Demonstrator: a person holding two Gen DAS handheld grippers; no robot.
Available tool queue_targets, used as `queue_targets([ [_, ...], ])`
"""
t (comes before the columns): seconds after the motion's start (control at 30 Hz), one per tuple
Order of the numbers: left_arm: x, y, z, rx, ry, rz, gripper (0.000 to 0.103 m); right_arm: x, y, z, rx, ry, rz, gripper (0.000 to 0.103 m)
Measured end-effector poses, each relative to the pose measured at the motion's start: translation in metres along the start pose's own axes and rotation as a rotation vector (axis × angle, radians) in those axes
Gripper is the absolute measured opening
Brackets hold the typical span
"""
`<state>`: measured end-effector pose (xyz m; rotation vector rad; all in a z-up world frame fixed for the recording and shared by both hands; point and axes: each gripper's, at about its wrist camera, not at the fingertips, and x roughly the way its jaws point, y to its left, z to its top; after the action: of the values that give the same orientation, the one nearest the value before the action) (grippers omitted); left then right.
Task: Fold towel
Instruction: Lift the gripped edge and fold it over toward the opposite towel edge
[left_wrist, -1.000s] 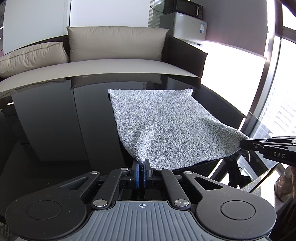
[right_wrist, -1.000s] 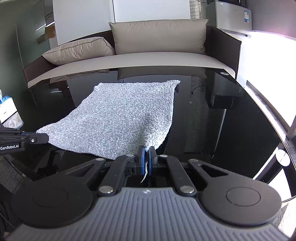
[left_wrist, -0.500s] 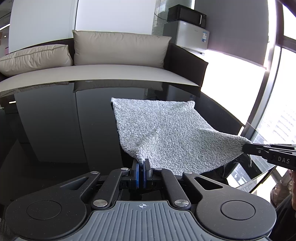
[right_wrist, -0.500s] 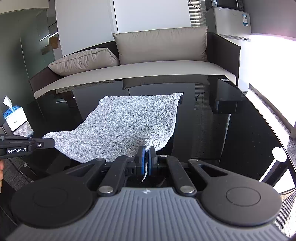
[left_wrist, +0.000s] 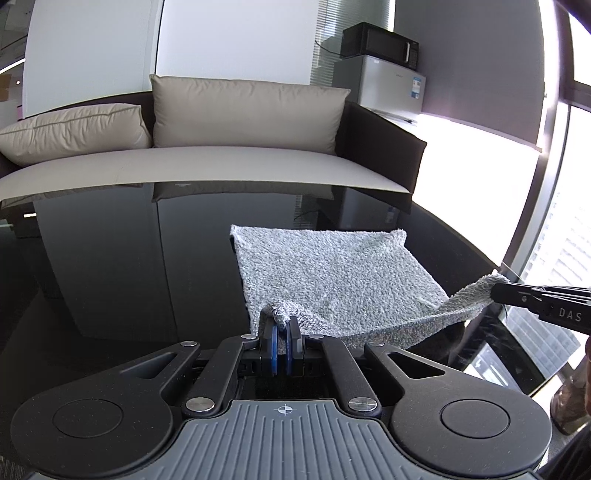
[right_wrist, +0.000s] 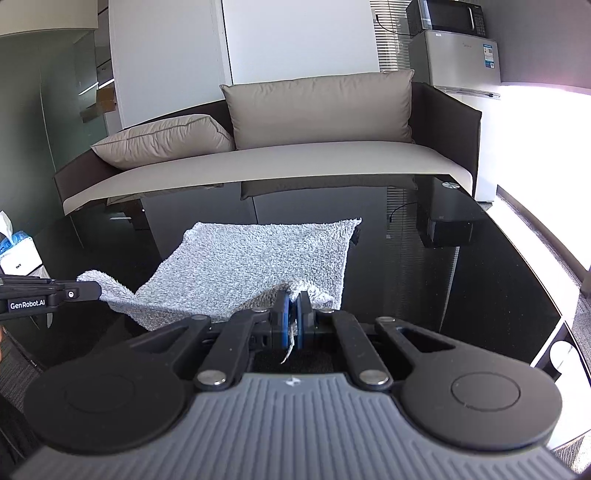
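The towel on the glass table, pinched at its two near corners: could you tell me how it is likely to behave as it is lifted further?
Probably floppy: the towel sags between the left gripper and right gripper. Likely light, since corner pinches carry the raised edge. Its far part could slide on the glossy table.

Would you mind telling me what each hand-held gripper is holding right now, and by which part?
Both hold the grey towel: the left hand-held gripper pinches its near left corner, the right hand-held gripper its near right corner.
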<state>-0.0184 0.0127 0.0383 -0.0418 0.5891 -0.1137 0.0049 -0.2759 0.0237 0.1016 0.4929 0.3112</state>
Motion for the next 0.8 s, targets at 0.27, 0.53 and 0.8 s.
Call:
queue_targets([
  [0.27, 0.022, 0.0, 0.016, 0.005, -0.033, 0.011, 0.004, 0.025, -0.007, 0.013, 0.01, -0.023, -0.003, 0.004],
  [0.53, 0.053, 0.003, 0.03, -0.004, -0.028, 0.019, 0.004, 0.055, -0.012, 0.025, 0.021, -0.028, -0.016, 0.004],
  [0.8, 0.075, 0.009, 0.043, -0.01, -0.034, 0.017, 0.004, 0.078, -0.018, 0.034, 0.03, -0.028, -0.023, 0.004],
])
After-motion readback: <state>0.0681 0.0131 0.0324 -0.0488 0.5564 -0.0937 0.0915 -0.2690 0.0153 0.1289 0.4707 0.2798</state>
